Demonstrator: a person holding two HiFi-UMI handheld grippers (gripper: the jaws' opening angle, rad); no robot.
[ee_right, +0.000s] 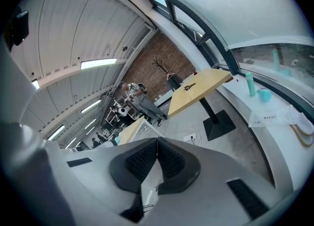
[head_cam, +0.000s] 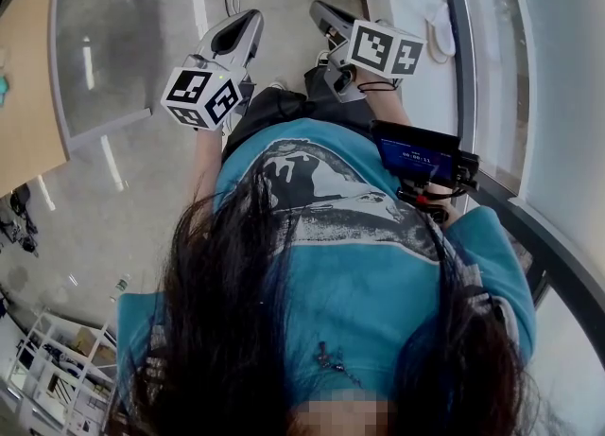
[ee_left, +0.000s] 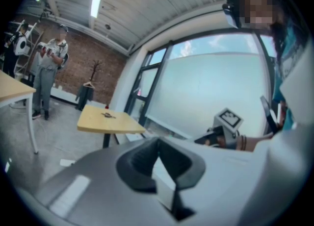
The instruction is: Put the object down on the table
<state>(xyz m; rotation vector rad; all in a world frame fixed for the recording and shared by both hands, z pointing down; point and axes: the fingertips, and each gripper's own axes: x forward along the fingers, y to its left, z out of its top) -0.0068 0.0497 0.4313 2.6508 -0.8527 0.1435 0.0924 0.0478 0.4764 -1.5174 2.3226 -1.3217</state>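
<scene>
- Looking down both sets of jaws, we saw the left hand-held gripper (ee_left: 158, 142) pinched together with nothing in it. The right hand-held gripper (ee_right: 157, 141) was the same, pads meeting on air.
- Both hung out in front of the person over bare floor (head_cam: 161, 18), side by side and not touching each other.
- The object? Honestly, we couldn't pin it down, and neither one carried it. A small dark thing (ee_left: 107, 115) lay on the yellow surface (ee_left: 93, 124) well off across the room, too tiny to name.
- So this fit two readings: the object already parked on a surface, or one waiting to be fetched.
- Either way, our take was to hold both steady and clear of the window ledge (head_cam: 430, 94) just beside the right one.
</scene>
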